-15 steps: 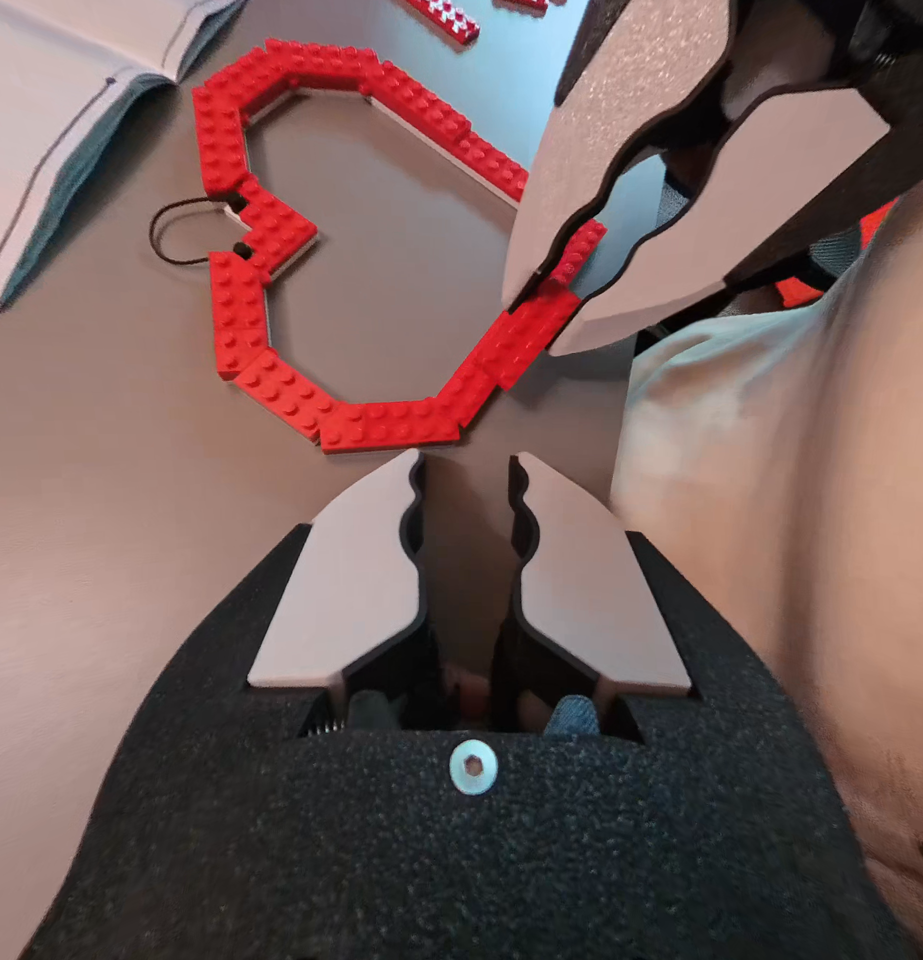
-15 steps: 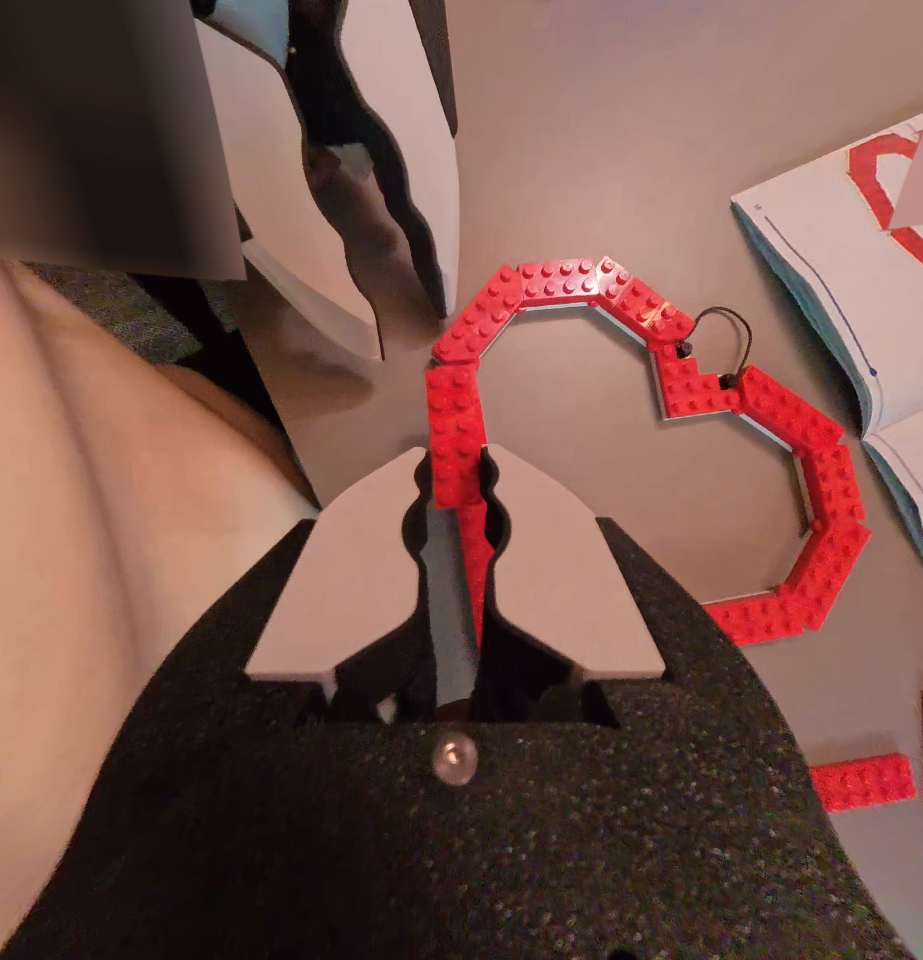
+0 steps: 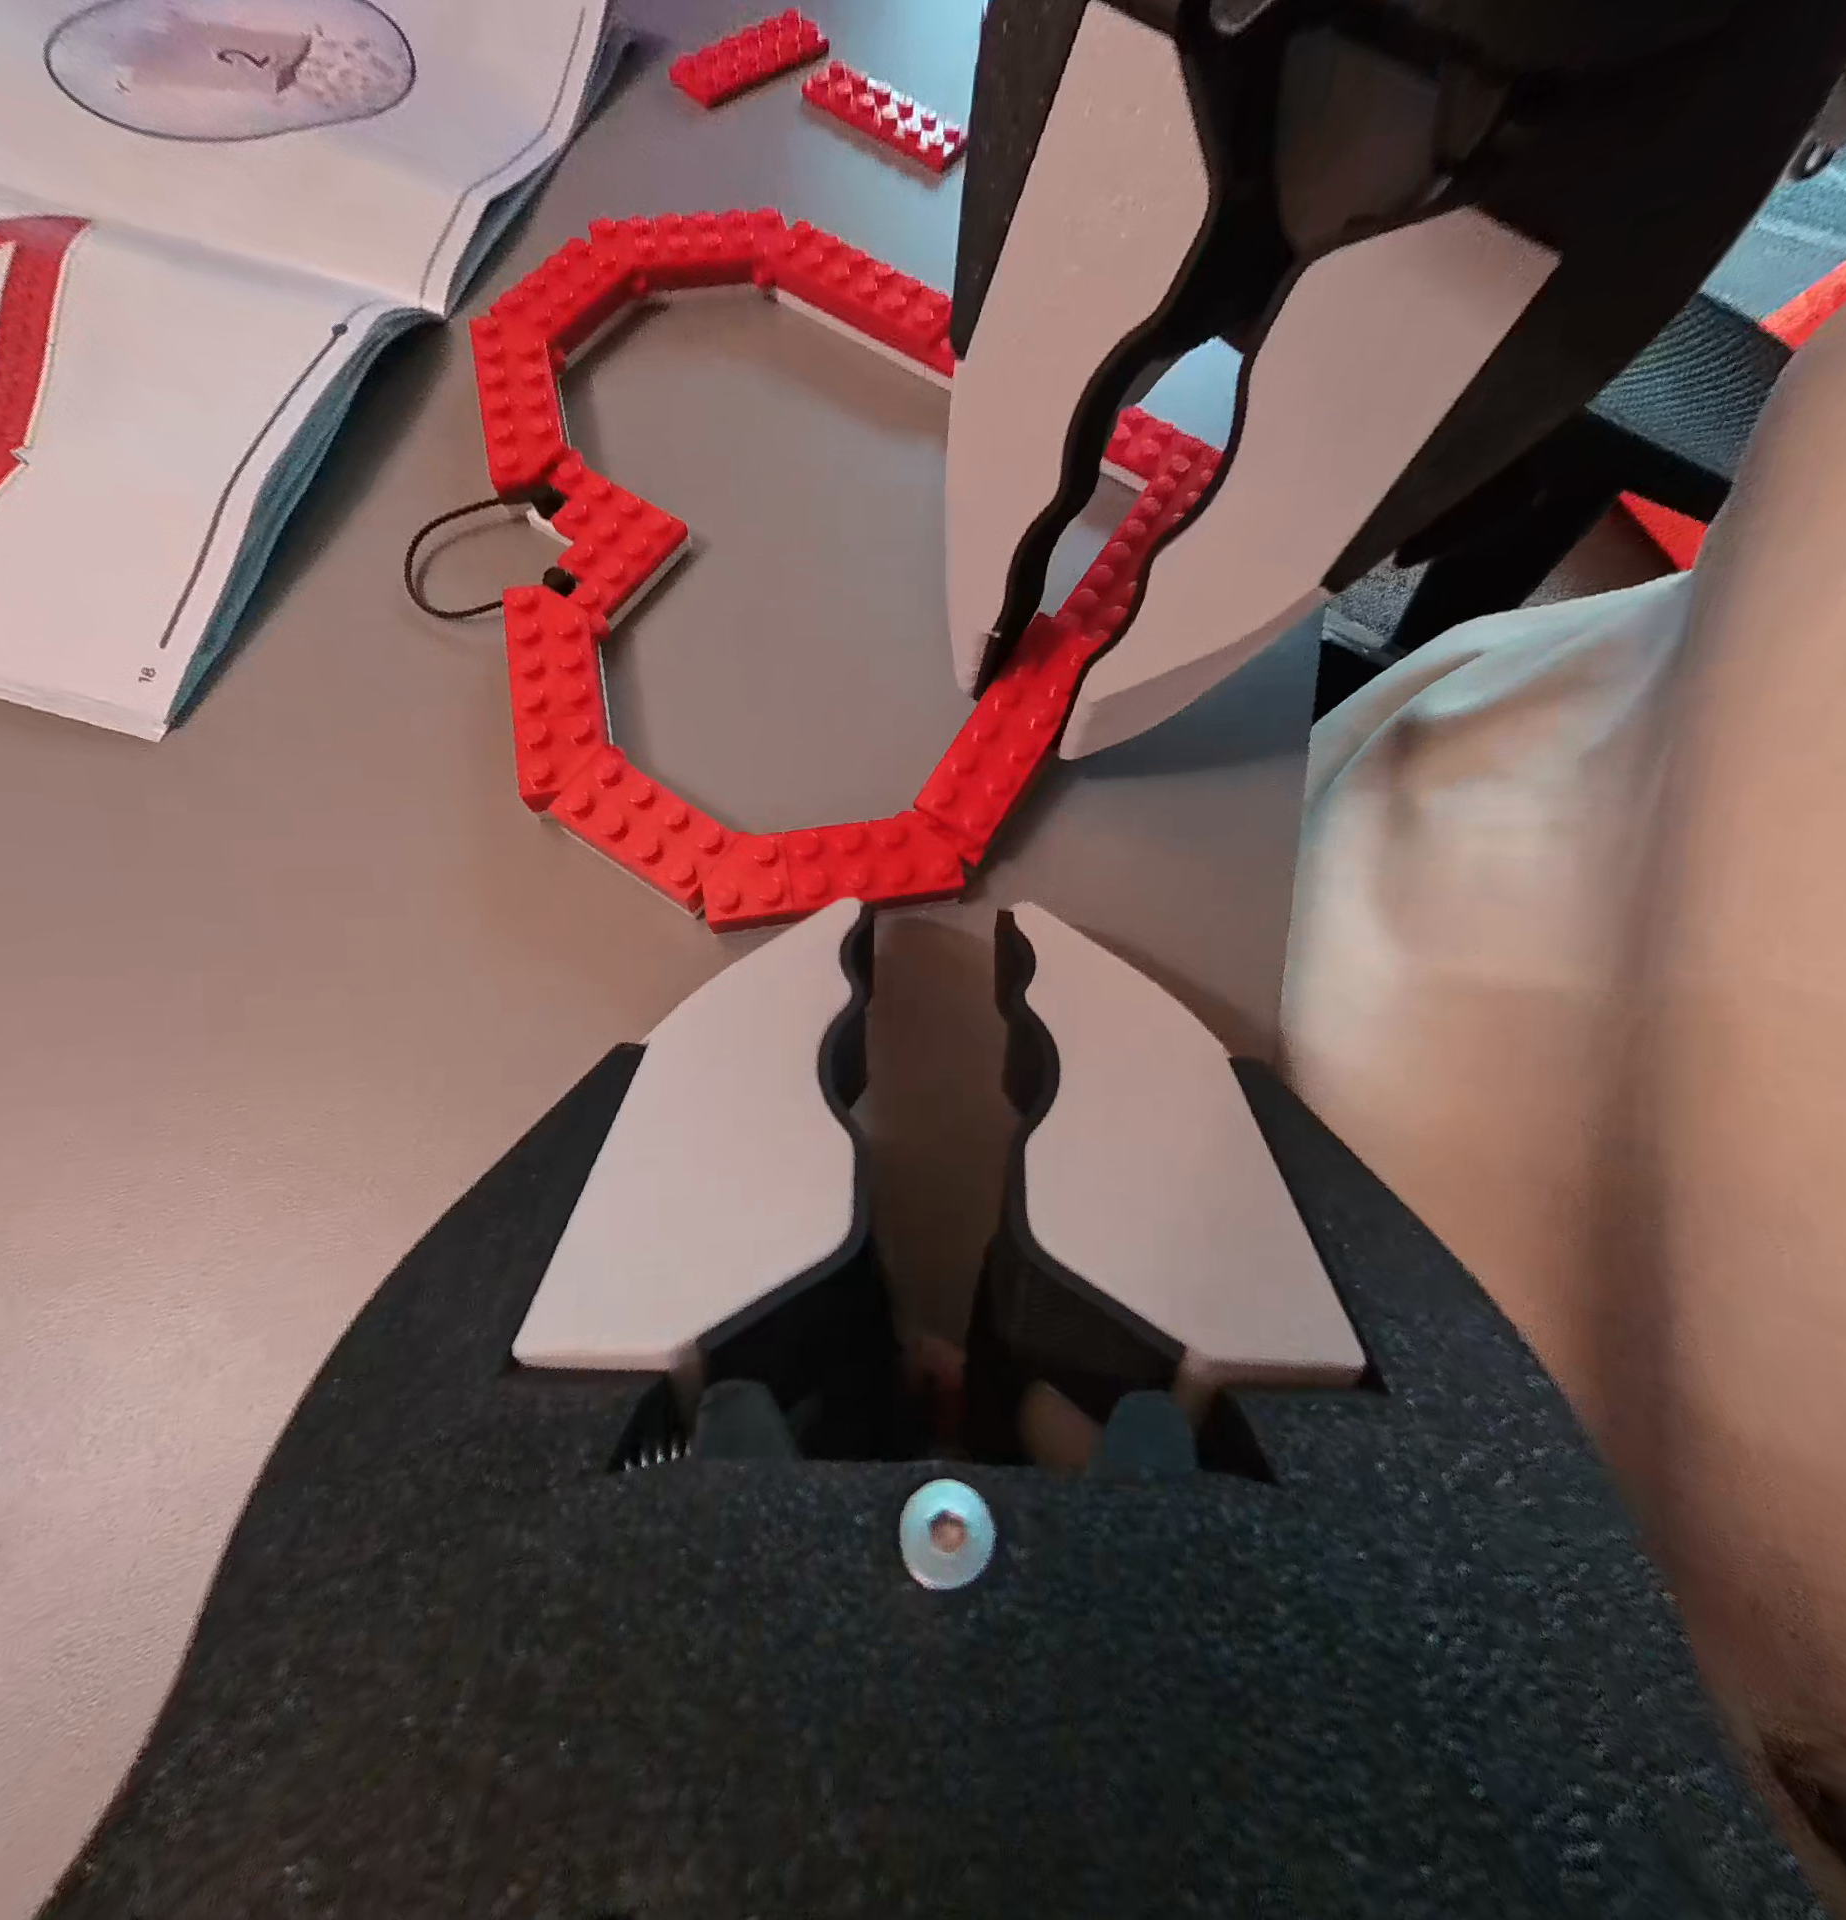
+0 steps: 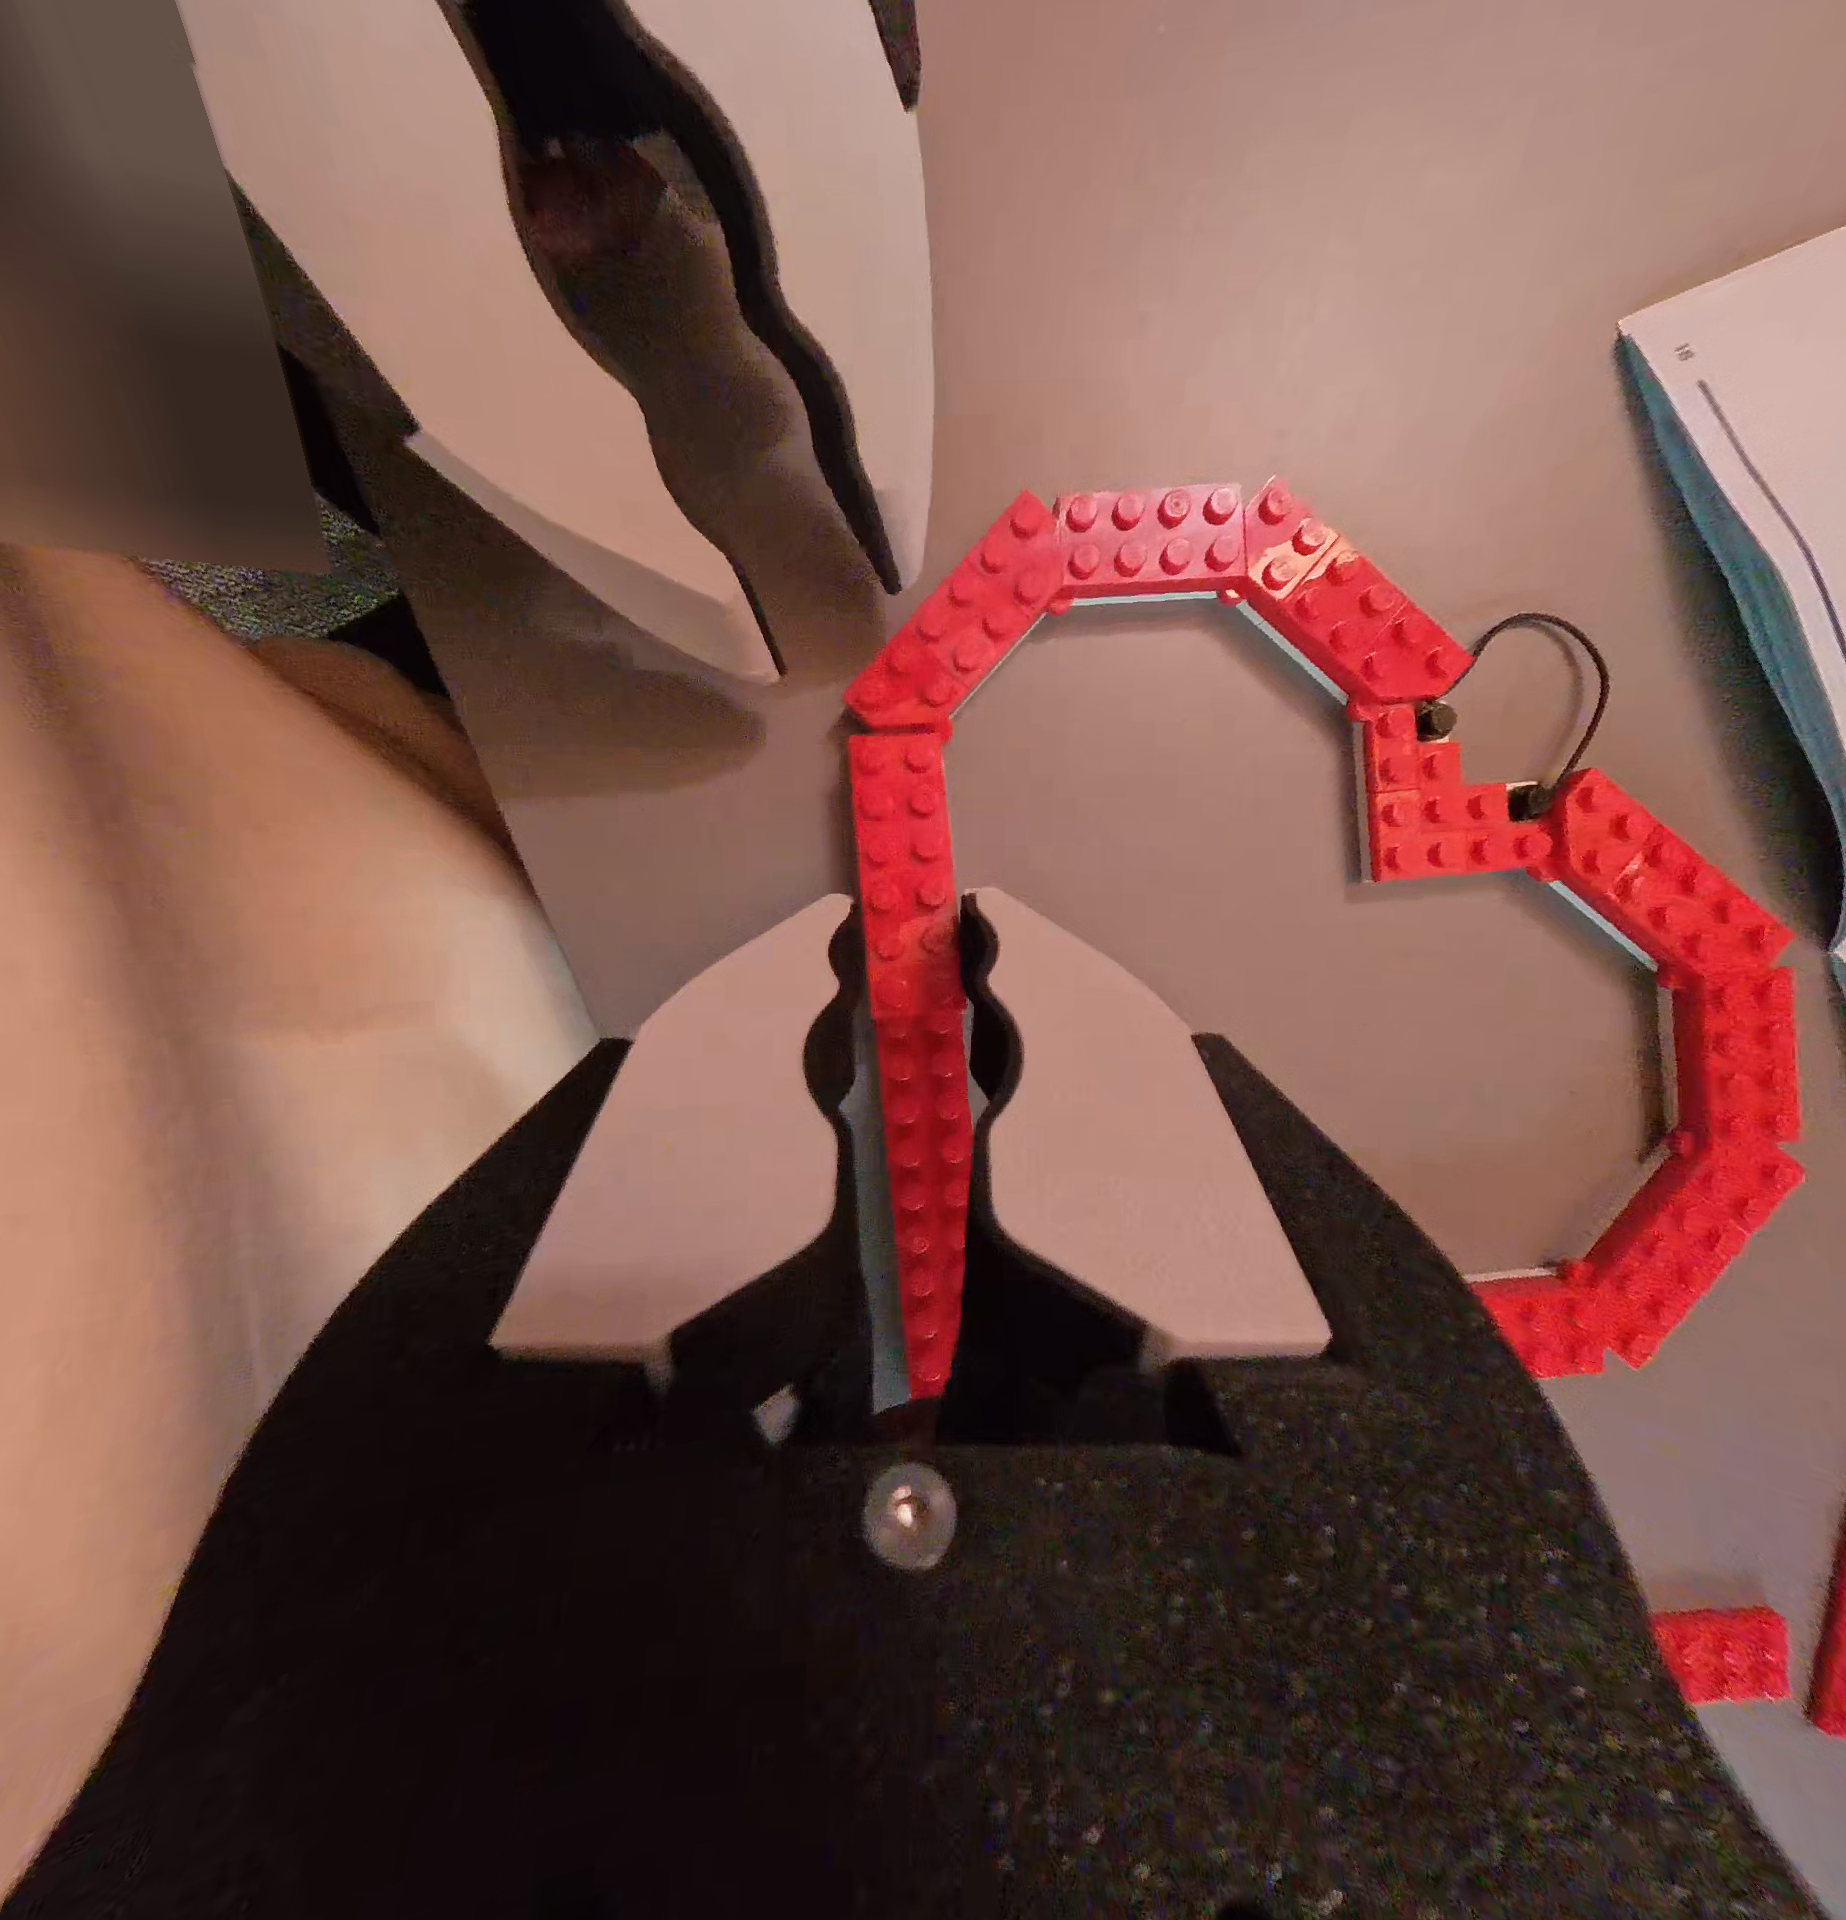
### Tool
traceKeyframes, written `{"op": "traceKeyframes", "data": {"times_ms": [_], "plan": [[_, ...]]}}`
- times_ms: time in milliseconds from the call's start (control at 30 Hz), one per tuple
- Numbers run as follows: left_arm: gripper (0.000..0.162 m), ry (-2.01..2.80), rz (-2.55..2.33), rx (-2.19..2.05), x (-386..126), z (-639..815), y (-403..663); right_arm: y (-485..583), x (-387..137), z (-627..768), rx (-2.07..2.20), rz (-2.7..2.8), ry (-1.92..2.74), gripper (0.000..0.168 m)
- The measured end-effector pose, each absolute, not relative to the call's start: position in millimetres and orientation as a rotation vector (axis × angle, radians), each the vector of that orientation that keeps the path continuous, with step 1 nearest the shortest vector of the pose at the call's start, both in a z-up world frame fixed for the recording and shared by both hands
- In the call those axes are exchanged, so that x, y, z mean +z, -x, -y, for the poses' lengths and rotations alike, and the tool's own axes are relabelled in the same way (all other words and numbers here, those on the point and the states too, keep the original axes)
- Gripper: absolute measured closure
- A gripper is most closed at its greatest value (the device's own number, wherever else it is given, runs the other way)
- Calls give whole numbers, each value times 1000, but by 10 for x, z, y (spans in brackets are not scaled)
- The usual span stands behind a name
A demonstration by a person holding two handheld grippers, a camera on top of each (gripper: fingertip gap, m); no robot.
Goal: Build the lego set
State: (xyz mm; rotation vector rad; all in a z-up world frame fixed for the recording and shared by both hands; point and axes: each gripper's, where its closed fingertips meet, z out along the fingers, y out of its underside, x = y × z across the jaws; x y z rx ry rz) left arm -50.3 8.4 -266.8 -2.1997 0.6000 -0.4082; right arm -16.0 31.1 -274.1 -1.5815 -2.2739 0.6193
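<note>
Your right gripper (image 4: 908,925) is clamped on one straight side of the red heart-shaped frame (image 4: 1418,665), the studded plates running back between its two fingers toward the hinge screw. The frame lies flat on the brown worktop (image 4: 1314,260), a ring of red plates with a paler layer showing along the inner edge. A thin black cord loop (image 4: 1563,665) sticks out of the notch of the heart, pegged at both ends.

Your left gripper (image 3: 934,920) hovers just beside the lower edge of the frame (image 3: 846,862), its fingers apart with only bare worktop (image 3: 223,1039) showing between them; it holds nothing. In the left wrist view the right gripper (image 3: 1033,696) comes down from the top of the picture, its fingertips straddling the frame's side. In the right wrist view the left gripper (image 4: 836,623) shows at upper left, its tips near the frame's corner; whether they touch it cannot be told.

An open instruction booklet (image 3: 223,312) lies on the worktop beyond the notch side of the frame, seen again at the right edge of the right wrist view (image 4: 1750,520). Two loose red plates (image 3: 753,57) rest apart from the frame at the far end of the worktop, and they appear also at lower right in the right wrist view (image 4: 1724,1657). Your forearm (image 3: 1677,1143) fills the right side of the left wrist view.
</note>
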Motion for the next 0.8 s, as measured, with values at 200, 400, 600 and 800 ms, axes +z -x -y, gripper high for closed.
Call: {"op": "traceKeyframes", "data": {"times_ms": [200, 400, 600, 800], "plan": [[142, 2162, -634, -403, -2613, -102, 442, 173, -2756, -307, 598, 2282, 1571, 151], [142, 2167, -663, -385, -2640, -109, 420, 177, -2777, -304, 588, 2283, 1582, 151], [150, 2084, -704, -354, -2528, -188, 326, 179, -2791, -301, 583, 2281, 1582, 151], [162, 2144, -712, -354, -2651, -268, 292, 186, -2796, -299, 595, 2272, 1590, 151]]}}
